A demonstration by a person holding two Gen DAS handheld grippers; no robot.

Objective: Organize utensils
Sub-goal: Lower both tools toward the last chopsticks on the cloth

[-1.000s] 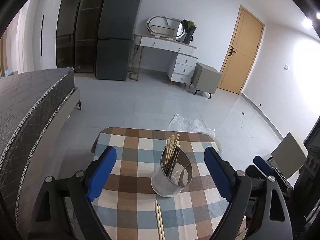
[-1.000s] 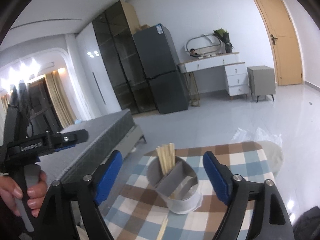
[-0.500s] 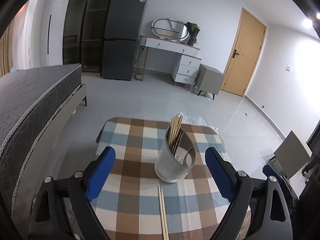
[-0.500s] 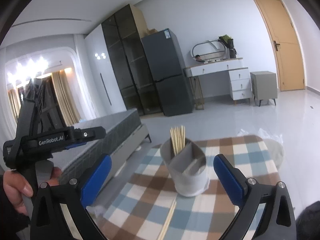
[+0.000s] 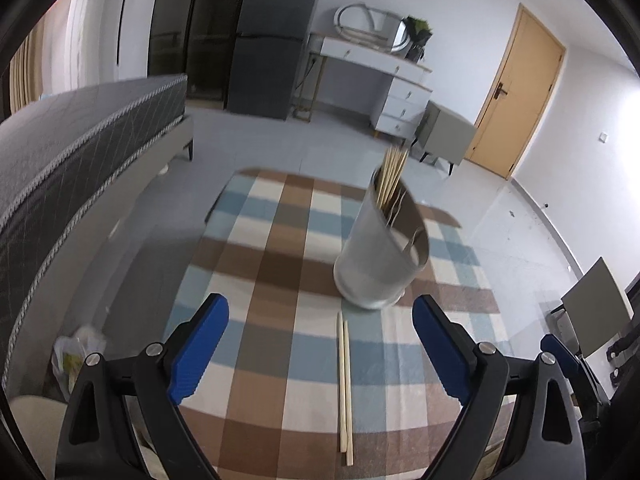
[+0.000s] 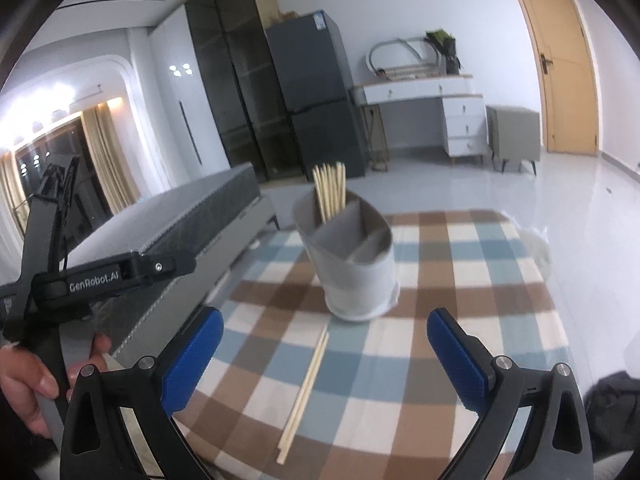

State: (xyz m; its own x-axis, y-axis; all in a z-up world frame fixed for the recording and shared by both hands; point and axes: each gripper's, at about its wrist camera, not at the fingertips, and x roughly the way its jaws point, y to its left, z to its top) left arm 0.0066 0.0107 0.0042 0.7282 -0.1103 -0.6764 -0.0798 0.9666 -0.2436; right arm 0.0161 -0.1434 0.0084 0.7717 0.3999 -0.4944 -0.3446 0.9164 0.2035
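A small worktop covered with a blue, brown and cream checked cloth (image 5: 276,264) carries everything that matters here. Beyond its left edge runs a bed with a dark grey quilted mattress (image 5: 80,140).

Near the middle of the worktop, toward its far edge, stands a grey cylindrical utensil holder with inner dividers (image 5: 380,256). One compartment at its far side holds a bundle of pale wooden chopsticks (image 6: 330,192) standing upright, their tips above the rim. The other compartments show some slim utensils in the left wrist view, too blurred to name.

Between the holder and the near edge of the worktop lies a loose pair of pale wooden chopsticks (image 5: 345,388), flat on the cloth, side by side and touching, one end just beside the base of the holder, the other close to the near edge.

The left hand-held gripper (image 5: 320,352) hangs above the near edge with its blue-padded jaws spread wide; the loose pair lies below the gap, untouched. The right hand-held gripper (image 6: 324,356) hangs likewise, jaws spread fully apart and gripping nothing. In the right wrist view a person's hand (image 6: 32,384) grips the left tool's handle.
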